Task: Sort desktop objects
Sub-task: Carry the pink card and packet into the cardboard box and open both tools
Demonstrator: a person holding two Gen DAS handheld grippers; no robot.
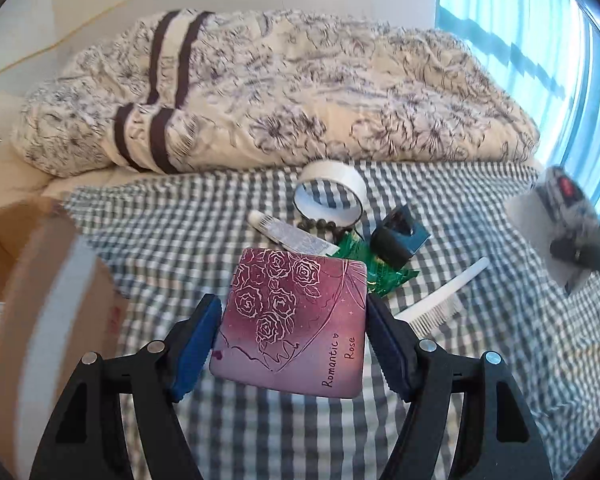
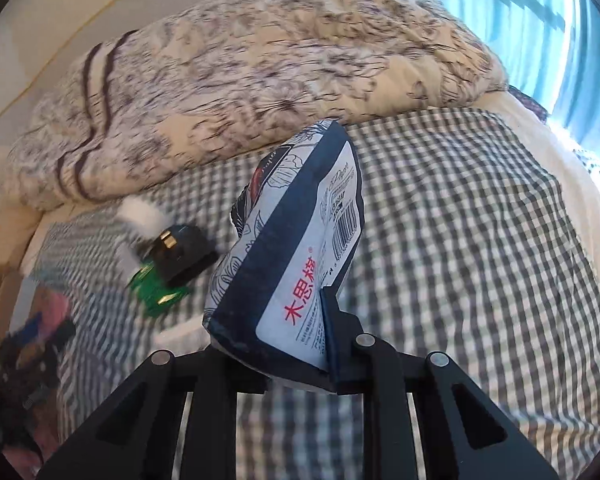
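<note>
In the left wrist view a maroon square tin [image 1: 292, 320], printed with roses and "Romantic Rose", sits between the blue pads of my left gripper [image 1: 294, 340], which is shut on its two sides and holds it above the checked cloth [image 1: 180, 232]. In the right wrist view my right gripper [image 2: 288, 344] is shut on a blue-and-white tissue pack [image 2: 300, 248] with red characters, which tilts up and away; its left finger is hidden behind the pack. On the cloth lie a white tape roll [image 1: 332, 196], a white tube [image 1: 292, 236], dark beads [image 1: 324, 226], a black adapter [image 1: 396, 240], a green packet [image 1: 380, 276] and a white comb [image 1: 440, 292].
A brown cardboard box [image 1: 40, 280] stands blurred at the left edge of the cloth. A flowered quilt [image 1: 280, 92] is heaped along the far side. Blue curtains [image 1: 540, 40] hang at the right. The adapter [image 2: 184, 252] and green packet [image 2: 156, 288] lie left of the tissue pack.
</note>
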